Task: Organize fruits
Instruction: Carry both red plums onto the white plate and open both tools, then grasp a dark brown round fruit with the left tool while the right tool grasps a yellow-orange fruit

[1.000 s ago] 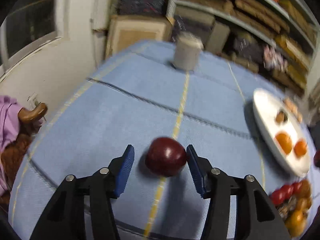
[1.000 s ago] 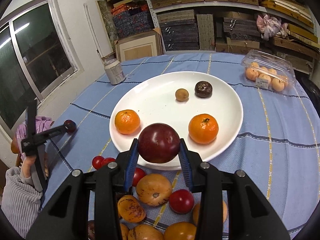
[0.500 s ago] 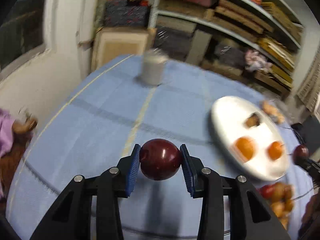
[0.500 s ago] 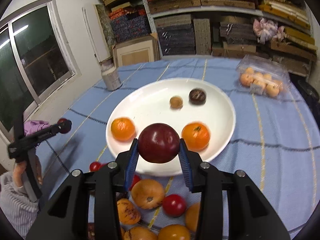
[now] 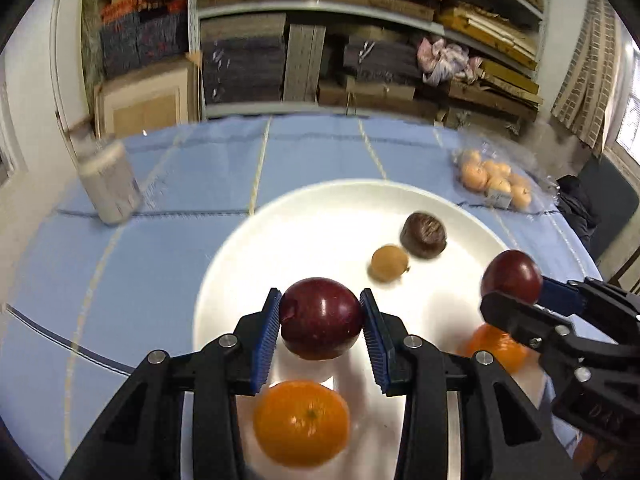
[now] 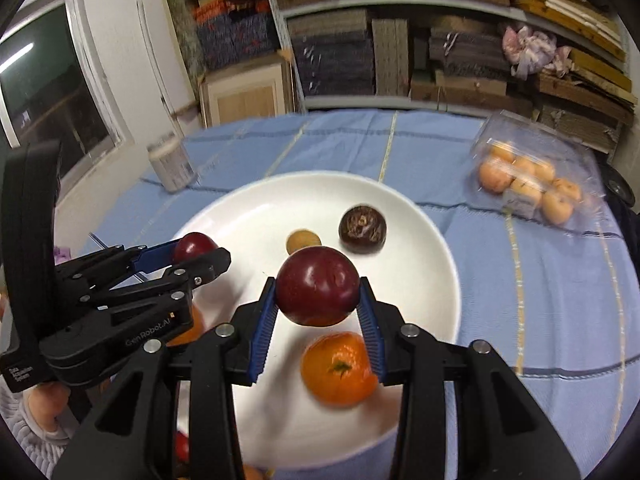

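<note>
My left gripper (image 5: 320, 320) is shut on a dark red plum (image 5: 320, 318) and holds it above the near left part of the white plate (image 5: 320, 216). My right gripper (image 6: 318, 294) is shut on a second dark red plum (image 6: 317, 291) above the plate (image 6: 432, 264). Each gripper shows in the other's view, the right one (image 5: 516, 284) and the left one (image 6: 192, 250). On the plate lie two oranges (image 5: 302, 422) (image 6: 339, 368), a small brown fruit (image 5: 389, 263) and a dark wrinkled fruit (image 5: 424, 234).
A clear box of small oranges (image 6: 532, 184) sits at the table's far right. A grey-white jar (image 5: 108, 184) stands at the far left. Loose fruit (image 6: 182, 446) shows below the plate's near rim. Shelves stand behind the blue tablecloth (image 6: 540, 280).
My left gripper closed on its plum, lifted it off the cloth and carried it right over the plate. My right gripper moved forward over the plate with its plum.
</note>
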Demonstrator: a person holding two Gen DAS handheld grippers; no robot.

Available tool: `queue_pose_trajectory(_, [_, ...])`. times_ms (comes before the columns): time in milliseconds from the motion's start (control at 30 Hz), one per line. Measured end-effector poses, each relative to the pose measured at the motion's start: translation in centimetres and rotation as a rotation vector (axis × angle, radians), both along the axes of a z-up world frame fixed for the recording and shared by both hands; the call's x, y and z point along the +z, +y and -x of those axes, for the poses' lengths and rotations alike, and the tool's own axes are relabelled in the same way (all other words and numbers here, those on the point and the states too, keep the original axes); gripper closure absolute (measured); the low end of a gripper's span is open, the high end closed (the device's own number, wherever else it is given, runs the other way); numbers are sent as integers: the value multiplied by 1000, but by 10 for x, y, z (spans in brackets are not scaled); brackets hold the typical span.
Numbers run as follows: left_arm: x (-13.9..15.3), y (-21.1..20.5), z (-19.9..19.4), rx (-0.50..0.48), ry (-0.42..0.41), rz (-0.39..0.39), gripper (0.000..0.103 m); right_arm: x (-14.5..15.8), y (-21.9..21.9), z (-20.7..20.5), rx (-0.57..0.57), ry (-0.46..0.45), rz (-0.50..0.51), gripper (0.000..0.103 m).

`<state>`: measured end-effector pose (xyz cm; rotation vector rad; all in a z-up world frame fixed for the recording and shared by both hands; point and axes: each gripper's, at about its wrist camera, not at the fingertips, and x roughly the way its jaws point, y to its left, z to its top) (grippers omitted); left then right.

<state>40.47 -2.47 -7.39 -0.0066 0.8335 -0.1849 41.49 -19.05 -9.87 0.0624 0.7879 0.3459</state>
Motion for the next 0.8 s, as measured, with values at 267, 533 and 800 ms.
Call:
queue_pose_trajectory(267, [10, 3, 7, -13, -43, 8, 33, -4, -11, -4, -26, 18, -68, 60])
queue_pose_trajectory(533, [54, 35, 93, 69, -175, 16, 9, 71, -52, 99, -67, -226, -252, 25])
queue_pose_trajectory(800, [9, 57, 187, 69, -129, -17, 4, 8, -73, 211, -162, -242, -223, 9])
